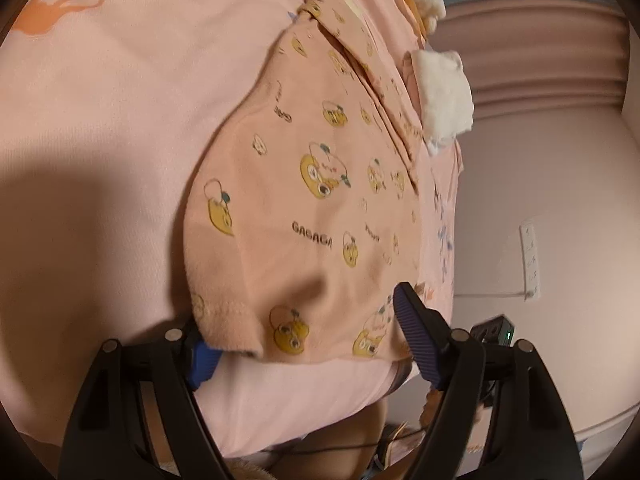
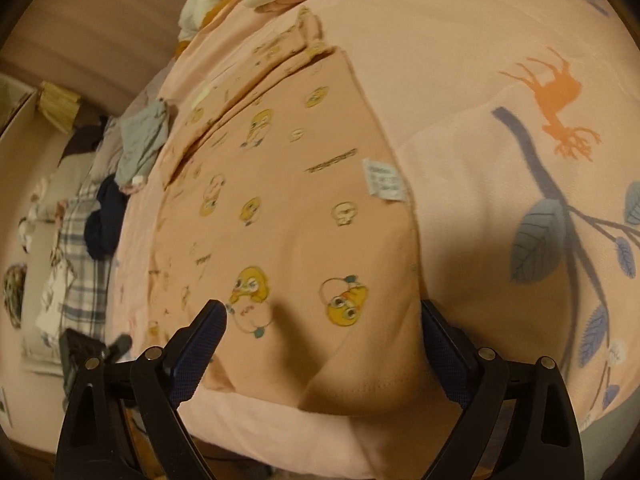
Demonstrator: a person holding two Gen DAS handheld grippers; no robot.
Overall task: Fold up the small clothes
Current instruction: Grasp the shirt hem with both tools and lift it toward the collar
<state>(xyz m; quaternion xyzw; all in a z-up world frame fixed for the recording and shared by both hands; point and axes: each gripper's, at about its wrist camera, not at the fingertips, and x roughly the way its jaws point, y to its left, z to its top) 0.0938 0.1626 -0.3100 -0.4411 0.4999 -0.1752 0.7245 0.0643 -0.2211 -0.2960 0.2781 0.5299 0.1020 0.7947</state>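
Note:
A small peach garment (image 1: 320, 200) printed with yellow cartoon faces lies flat on a pink bed cover (image 1: 100, 120). It also shows in the right wrist view (image 2: 288, 208), with a white label (image 2: 384, 182) near its right edge. My left gripper (image 1: 304, 332) is open, its jaws wide apart around the garment's near hem; the left pad (image 1: 204, 360) sits at the hem's corner. My right gripper (image 2: 324, 340) is open, its jaws astride the near hem, the cloth bulging between them.
The pink bed cover (image 2: 500, 160) carries deer and leaf prints. White fluffy clothes (image 1: 444, 92) lie at the bed's far edge. A pile of grey, navy and plaid clothes (image 2: 108, 200) lies at the left. The bed's edge and a pale floor (image 1: 540, 220) are at the right.

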